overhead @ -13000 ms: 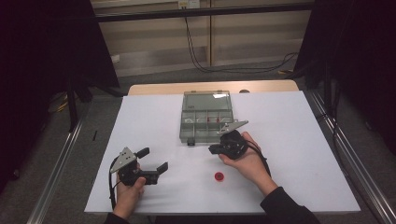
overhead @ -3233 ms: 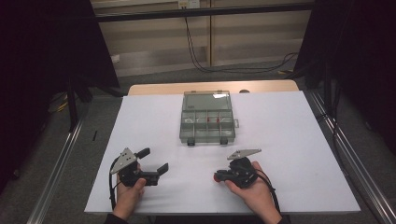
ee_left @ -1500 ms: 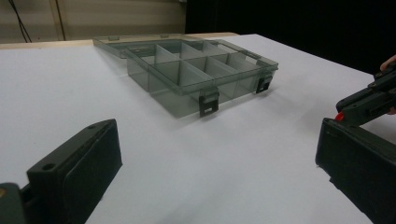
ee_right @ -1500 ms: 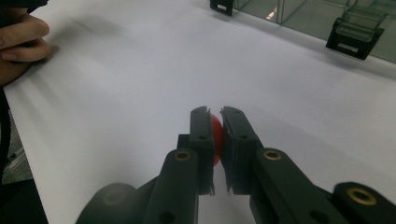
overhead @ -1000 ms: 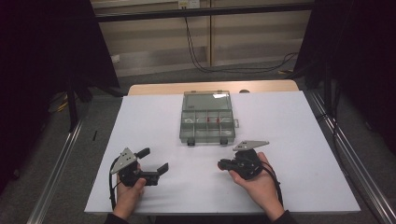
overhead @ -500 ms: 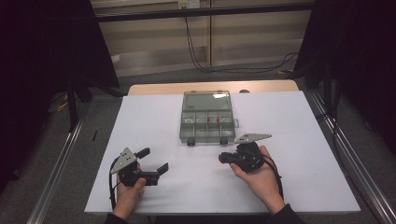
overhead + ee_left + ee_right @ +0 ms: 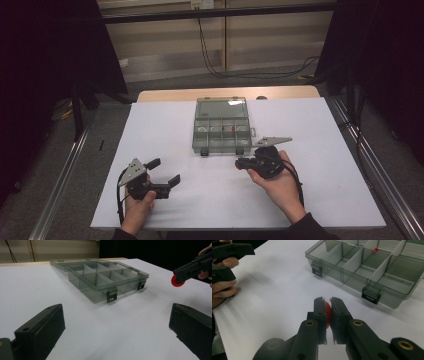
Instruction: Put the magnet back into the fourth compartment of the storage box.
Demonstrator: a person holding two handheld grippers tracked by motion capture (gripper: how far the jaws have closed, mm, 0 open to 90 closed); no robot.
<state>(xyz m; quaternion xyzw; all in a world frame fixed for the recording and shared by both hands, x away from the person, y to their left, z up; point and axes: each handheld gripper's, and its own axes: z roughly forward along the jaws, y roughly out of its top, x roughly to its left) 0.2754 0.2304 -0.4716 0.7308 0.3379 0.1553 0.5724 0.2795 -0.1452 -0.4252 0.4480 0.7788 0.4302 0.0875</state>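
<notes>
A smoky clear compartment box lies open at the middle of the white table, with small red pieces in its back cells. My right gripper hovers just in front of the box's front right corner, shut on a red disc pinched edge-on between its jaws. From the left gripper view the red disc hangs off the table beside the box. My left gripper rests near the table's front left, open, nothing between its fingers.
The box has two black front latches and its lid lies flat behind it. A wooden strip borders the table's far edge. Metal rails run along both sides. Cables lie on the floor beyond.
My right gripper has picked the red disc up from the table's front middle and carried it forward toward the box. The left gripper has stayed still.
</notes>
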